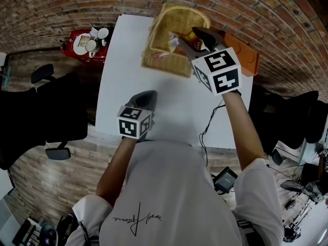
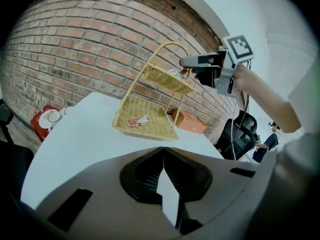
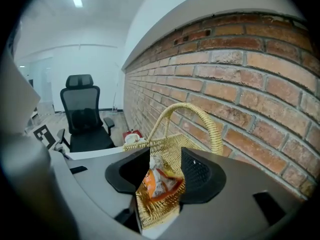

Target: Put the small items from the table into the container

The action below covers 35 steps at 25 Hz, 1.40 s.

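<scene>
Right hand-held gripper [image 3: 165,154] opening over orange packet [image 3: 157,184]

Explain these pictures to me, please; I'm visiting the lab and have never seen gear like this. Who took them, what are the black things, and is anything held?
There is no robot here: a person holds a hand-worked grasping tool in each hand. The head view comes from a camera on the person's head, looking down. The other two views come from cameras riding on each tool, looking along its jaws. On the white table stands a two-tier wicker basket. The left tool is shut and empty. The right tool is at the upper tier with its jaws opening. An orange packet lies between them in the basket, not gripped. A red-and-white packet lies in the lower tier.
</scene>
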### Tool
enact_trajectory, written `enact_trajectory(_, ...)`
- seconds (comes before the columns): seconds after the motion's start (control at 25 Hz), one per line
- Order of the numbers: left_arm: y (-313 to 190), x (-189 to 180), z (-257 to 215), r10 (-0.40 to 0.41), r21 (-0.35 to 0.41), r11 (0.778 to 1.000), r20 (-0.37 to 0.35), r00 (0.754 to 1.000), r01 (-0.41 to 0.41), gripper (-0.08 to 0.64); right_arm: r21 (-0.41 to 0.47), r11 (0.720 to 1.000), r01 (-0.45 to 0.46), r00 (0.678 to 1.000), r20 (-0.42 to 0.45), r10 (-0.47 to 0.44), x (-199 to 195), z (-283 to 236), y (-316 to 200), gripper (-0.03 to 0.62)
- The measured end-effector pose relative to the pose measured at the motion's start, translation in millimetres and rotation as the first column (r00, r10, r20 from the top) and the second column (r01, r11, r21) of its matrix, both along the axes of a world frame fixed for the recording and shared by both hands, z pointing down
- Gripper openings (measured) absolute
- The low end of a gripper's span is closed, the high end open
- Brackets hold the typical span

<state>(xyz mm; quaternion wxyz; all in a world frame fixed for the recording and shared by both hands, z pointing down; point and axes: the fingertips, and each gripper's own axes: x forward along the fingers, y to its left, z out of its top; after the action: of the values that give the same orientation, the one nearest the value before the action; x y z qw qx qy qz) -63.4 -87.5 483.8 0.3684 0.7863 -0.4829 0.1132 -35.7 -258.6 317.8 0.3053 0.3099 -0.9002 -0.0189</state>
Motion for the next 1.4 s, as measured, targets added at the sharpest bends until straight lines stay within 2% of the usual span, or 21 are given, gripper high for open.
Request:
enact_trajectory(0.48, 9.9, 0.7, -12.0, -0.025, 0.03, 0.999, 0.004, 1.0, 0.025, 0.009, 0.036, 0.999, 0.014, 0.999, 0.033, -0.016, 2.7, -16.6, 18.8, 0.181)
enact_trajectory(0.84, 17.7, 3.5, -29.4, -0.038, 0.069, 0.997, 0.014, 0.999, 0.037, 0.009, 0.006, 1.0, 0.019, 0.995, 0.1, -0.02, 13.4, -26.6, 51.3, 0.179)
enact_trajectory(1.04, 19.8, 5.0, -43.5, -0.047, 0.104, 0.994, 0.017, 0.999, 0.045, 0.009, -0.014, 1.0, 0.019, 0.99, 0.138, -0.017, 22.1, -28.3, 74.6, 0.098)
enact_trajectory(1.4, 27.6, 18.2, -82.4, -0.037, 0.176, 0.984, 0.012, 0.999, 0.034, 0.009, -0.041, 0.999, 0.018, 0.99, 0.14, -0.012, 47.4, -18.2, 109.1, 0.051)
